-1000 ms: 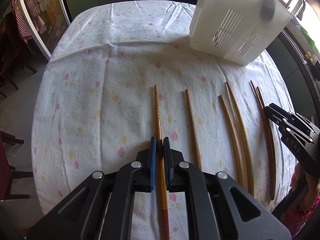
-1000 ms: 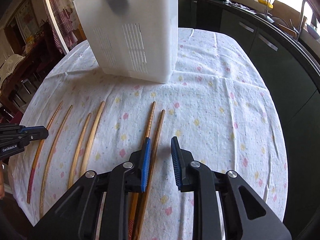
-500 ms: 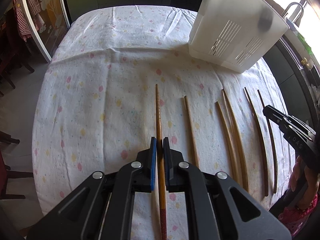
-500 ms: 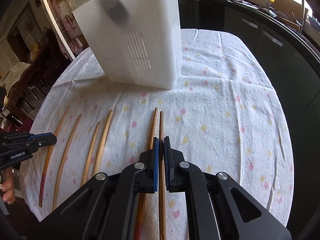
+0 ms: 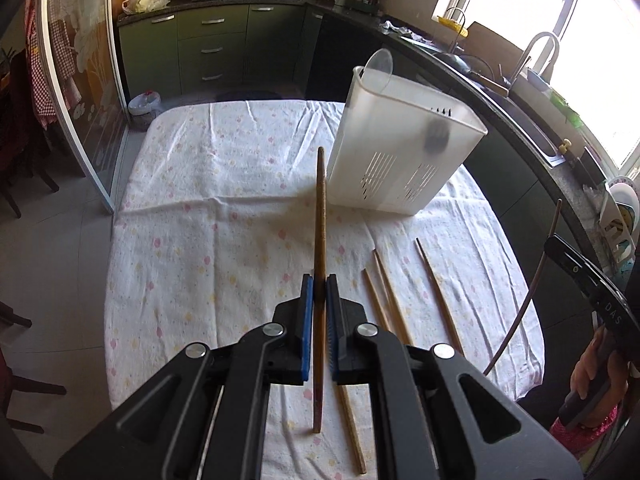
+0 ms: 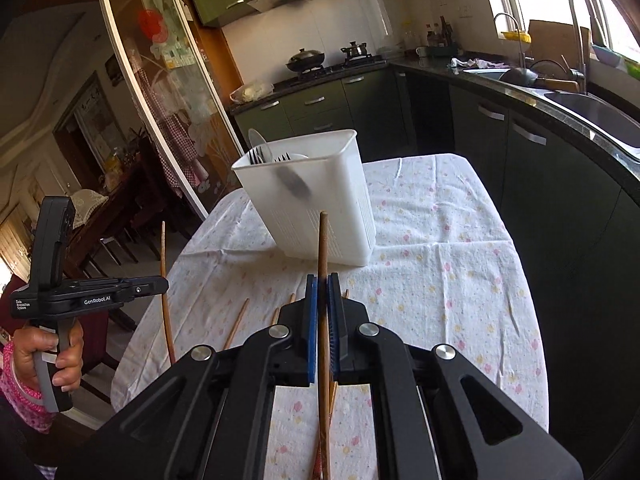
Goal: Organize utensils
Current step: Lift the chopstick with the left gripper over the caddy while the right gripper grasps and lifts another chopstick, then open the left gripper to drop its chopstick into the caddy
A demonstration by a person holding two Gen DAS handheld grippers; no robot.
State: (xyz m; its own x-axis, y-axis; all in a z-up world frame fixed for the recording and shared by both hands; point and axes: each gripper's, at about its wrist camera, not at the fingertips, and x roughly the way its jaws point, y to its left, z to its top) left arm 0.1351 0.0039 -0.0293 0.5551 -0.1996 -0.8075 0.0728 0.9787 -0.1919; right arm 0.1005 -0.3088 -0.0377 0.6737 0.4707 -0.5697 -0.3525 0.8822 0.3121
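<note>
Sunlit kitchen cabinets ring a table under a white flower-dotted cloth (image 5: pixel 224 216), above which each gripper has its blue pads clamped on one long brown wooden chopstick: the left gripper (image 5: pixel 319 292) on a chopstick (image 5: pixel 321 216), the right gripper (image 6: pixel 322 292) on another (image 6: pixel 323 248), both clear of the cloth. To do this step well, I judge, each stick should be tipped upright over the white slotted plastic utensil caddy (image 5: pixel 404 160) near the table's far edge before release. Four more chopsticks (image 5: pixel 390 296) lie near the front edge, and the caddy's contents are mostly hidden.

Six chopsticks (image 5: pixel 319 240) showed: one in each of two hand-held grippers (image 5: pixel 319 312), four lying on the surface (image 5: pixel 224 216). One white caddy (image 5: pixel 404 152) stood there.
</note>
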